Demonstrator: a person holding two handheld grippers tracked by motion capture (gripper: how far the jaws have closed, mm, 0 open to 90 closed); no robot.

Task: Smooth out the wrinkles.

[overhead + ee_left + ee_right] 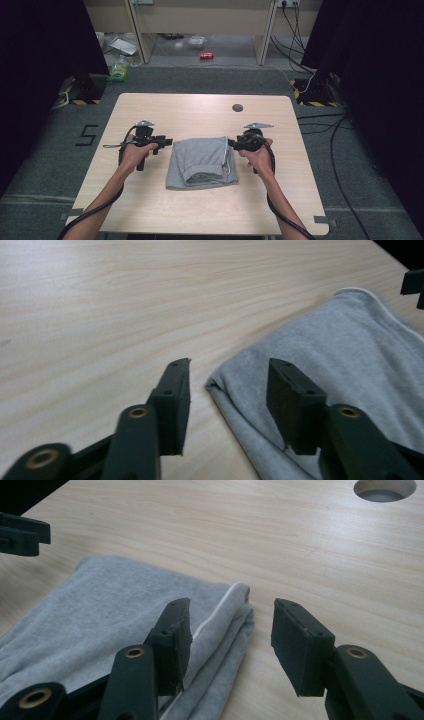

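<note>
Folded grey garment [201,162] between left gripper [167,141] and right gripper [231,143]; both half open, gripping nothing, corners just below.

A black numeral "5" [88,135] is marked on the grey floor [45,165], just left of the desk [150,205]. Nothing else is legible; the red can [206,55] beyond the desk is too small to read.

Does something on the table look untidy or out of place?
Nothing serious. The grey folded cotton garment lies flat on the light wooden table, slightly askew; its near opening gapes a little. Both tools stand open beside it.
</note>
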